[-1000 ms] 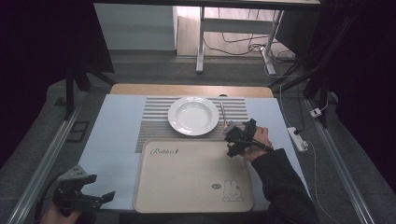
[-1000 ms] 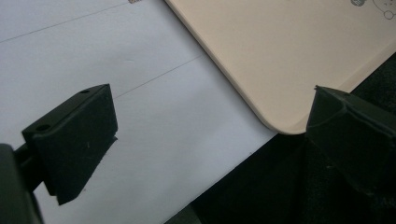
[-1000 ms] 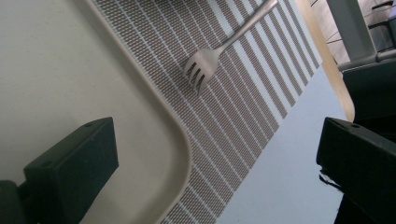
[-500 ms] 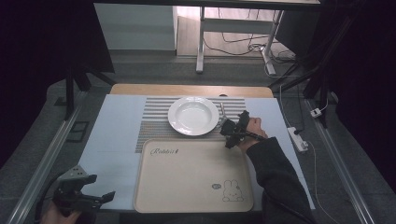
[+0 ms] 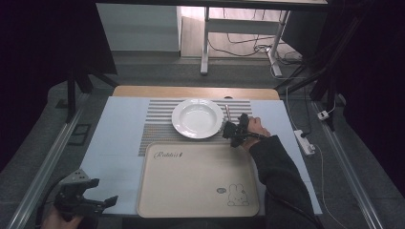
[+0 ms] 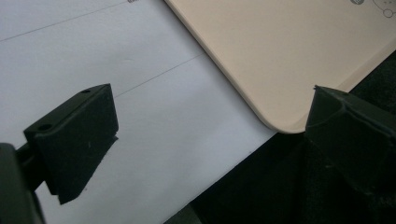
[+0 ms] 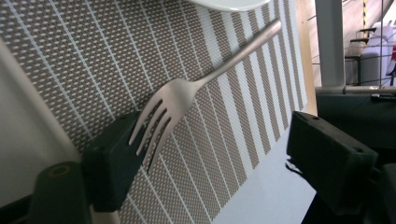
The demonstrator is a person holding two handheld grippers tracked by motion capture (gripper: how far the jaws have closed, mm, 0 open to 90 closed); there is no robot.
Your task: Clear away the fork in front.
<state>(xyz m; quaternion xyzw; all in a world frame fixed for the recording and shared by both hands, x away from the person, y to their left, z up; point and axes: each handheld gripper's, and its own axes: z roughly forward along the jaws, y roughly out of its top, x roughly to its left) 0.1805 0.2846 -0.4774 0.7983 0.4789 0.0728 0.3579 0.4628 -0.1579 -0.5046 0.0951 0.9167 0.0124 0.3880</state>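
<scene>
A metal fork (image 7: 187, 93) lies on the striped placemat (image 7: 93, 60), its tines at the left jaw of my right gripper (image 7: 215, 140) and its handle pointing away toward the white plate (image 7: 229, 3). The jaws have just been closing around the fork, but a wide gap still separates it from the right jaw. From the high view, the right gripper (image 5: 233, 133) sits just right of the plate (image 5: 197, 118), with the fork's handle (image 5: 227, 112) beyond it. My left gripper (image 5: 102, 200) stays open at the table's near left corner, jaws (image 6: 210, 116) apart over the tray's corner (image 6: 280, 56).
A beige tray (image 5: 191, 176) with a rabbit print lies in front of the placemat (image 5: 157, 124) on a white table cover (image 5: 114, 133). A power strip (image 5: 304, 141) rests off the table's right edge. Metal rails run down both sides.
The right hand has moved left and forward, from near the tray's far right corner to beside the plate. Its jaws look narrower. The left gripper has stayed put.
</scene>
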